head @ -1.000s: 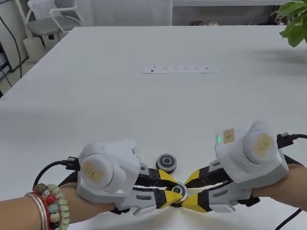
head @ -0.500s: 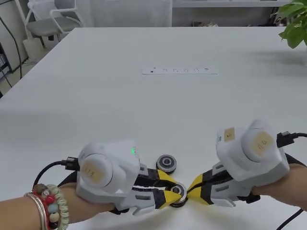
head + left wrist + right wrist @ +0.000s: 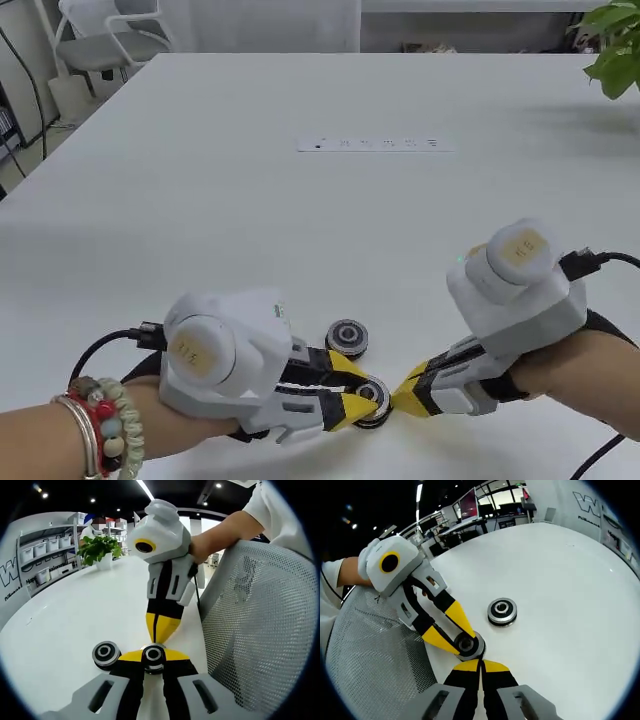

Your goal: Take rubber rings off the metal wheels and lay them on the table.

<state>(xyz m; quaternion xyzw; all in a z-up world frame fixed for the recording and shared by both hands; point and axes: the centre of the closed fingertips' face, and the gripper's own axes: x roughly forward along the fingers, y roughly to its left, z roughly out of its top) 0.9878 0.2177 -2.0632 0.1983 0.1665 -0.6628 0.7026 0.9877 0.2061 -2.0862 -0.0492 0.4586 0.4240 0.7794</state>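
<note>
Nearby lies a loose wheel (image 3: 502, 611); left gripper (image 3: 153, 653) clamps another wheel (image 3: 466, 644), right gripper (image 3: 480, 664) touches it, jaws together.

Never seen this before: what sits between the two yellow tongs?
A small round metal wheel with a black rubber ring, clamped in the left tongs; the right tongs meet its edge. Head view shows it.

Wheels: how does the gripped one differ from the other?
The near wheel is clamped by the left gripper, the shut right gripper at its edge; the far wheel lies free on the table. The near wheel is partly covered; the far wheel shows whole. Both are round, dark-rimmed.
</note>
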